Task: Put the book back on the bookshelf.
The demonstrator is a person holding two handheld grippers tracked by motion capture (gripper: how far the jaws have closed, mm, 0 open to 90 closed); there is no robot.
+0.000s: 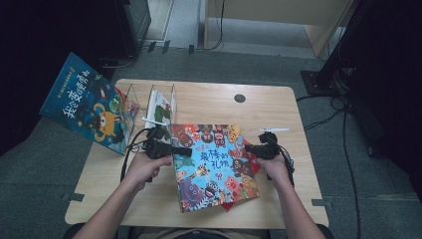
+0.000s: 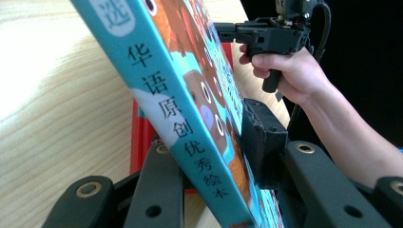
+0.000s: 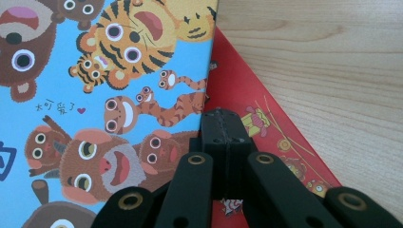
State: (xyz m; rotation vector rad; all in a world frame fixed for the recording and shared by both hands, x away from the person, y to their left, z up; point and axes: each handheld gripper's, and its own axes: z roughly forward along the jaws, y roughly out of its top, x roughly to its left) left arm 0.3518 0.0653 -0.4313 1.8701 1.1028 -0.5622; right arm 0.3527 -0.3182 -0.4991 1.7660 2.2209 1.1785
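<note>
A blue picture book (image 1: 214,164) with cartoon animals lies mid-table on top of a red book (image 1: 255,160). My left gripper (image 1: 180,151) is shut on the blue book's spine edge. In the left gripper view the book (image 2: 176,109) stands tilted between the jaws, with one pad (image 2: 263,142) pressing on its cover. My right gripper (image 1: 251,148) rests at the book's right edge. Its jaws (image 3: 223,130) are shut together with nothing between them, over the line where the blue cover (image 3: 95,95) meets the red book (image 3: 271,128).
A clear divider rack (image 1: 149,97) at the table's back left holds a white and green book (image 1: 161,110). Another blue book (image 1: 87,102) leans against the table's left side. A white stick (image 1: 272,129) and a round black cap (image 1: 240,98) lie on the wooden table (image 1: 209,94).
</note>
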